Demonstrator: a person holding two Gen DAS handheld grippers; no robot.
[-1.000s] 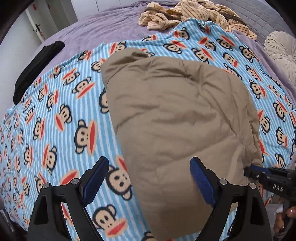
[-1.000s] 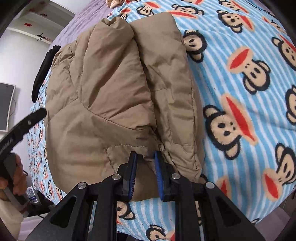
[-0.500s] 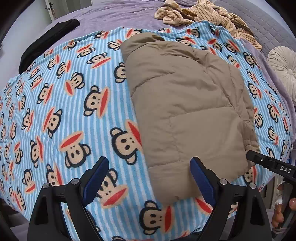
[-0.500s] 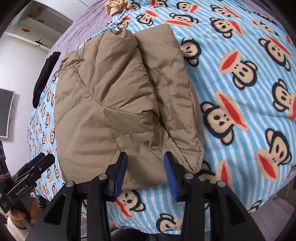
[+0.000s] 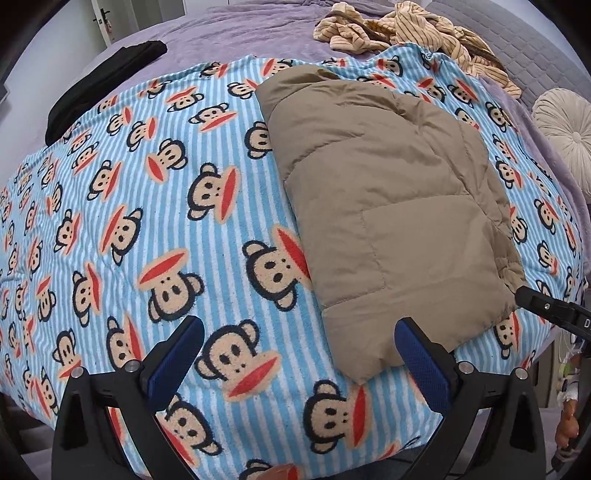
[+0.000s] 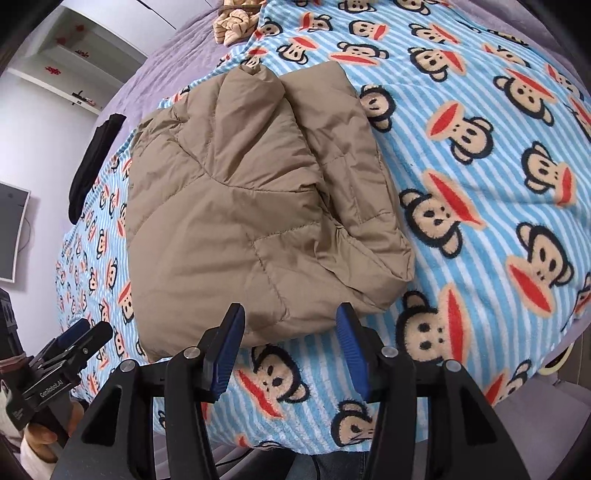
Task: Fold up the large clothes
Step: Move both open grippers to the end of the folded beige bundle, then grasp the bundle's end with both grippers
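Folded jacket [image 5: 391, 221] on monkey blanket [image 5: 155, 206] — striped garment [image 5: 417, 33] behind.

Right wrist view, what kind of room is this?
Probably a bedroom: a bed with a purple quilted bedspread, a blue striped monkey-print blanket, and a folded tan puffer jacket on it.

A bed is covered by a purple quilted bedspread [image 5: 258, 29], over which a blue-striped monkey-print blanket [image 5: 147, 192] is spread. A round cream cushion [image 5: 569, 136] is seen at one edge. White walls [image 6: 40, 147] are evenly lit; white shelves [image 6: 85, 48] and a dark screen [image 6: 11, 232] are mounted there.
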